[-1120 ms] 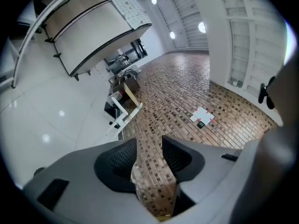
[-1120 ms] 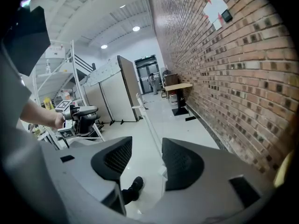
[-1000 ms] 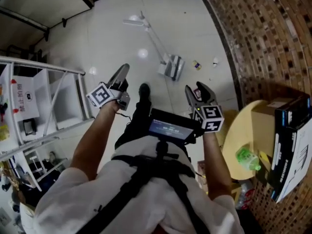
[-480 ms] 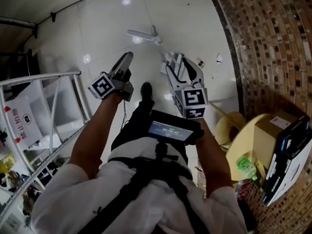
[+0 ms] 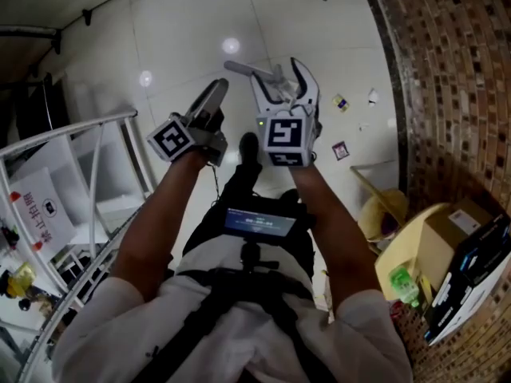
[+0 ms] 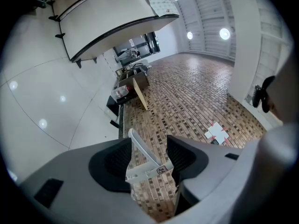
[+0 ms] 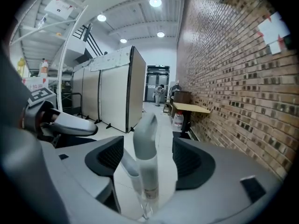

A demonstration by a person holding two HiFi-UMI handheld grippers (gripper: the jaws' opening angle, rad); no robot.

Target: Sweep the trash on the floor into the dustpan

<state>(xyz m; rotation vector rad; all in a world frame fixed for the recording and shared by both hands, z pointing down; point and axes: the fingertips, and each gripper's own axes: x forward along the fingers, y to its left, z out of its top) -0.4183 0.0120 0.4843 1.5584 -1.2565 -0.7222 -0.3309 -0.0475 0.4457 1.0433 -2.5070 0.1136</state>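
**Trash** point(image 5: 341, 102): small, light scraps on the floor point(image 5: 184, 30), near the foot of the brick wall point(image 5: 447, 70) and well apart from both grippers. The dustpan's pan is hidden behind the right gripper in the head view.

**Handles:** the thick handle point(image 7: 145, 143) stands upright, with the thin handle point(image 7: 120, 164) just beside it. I cannot tell which one belongs to the dustpan.

**Right hand-held gripper** point(image 7: 147, 155): the jaws are wide and have just been opening. The thick handle stands between them, with neither pad on it.

**Left hand-held gripper** point(image 6: 148, 147): the jaws are partly apart and have just been opening. A white handle point(image 6: 144, 157) shows in the gap, untouched.

**Hazards (judged):**
- Nothing grips the handles, so a jaw that knocks one while closing could topple it.
- One closing could catch both handles together.
- Smooth round tube may twist or slide in the pads.
- Scraps may skid on the slick floor past the pan's lip.

**Materials:**
- Handles: matt grey-white plastic tube; the thick one is bent at the top, and the white one carries a small label.
- Jaws: grey shells with dark ribbed pads.
- Floor: glossy pale tile that mirrors the ceiling lamps.
- Wall: rough mottled brick.
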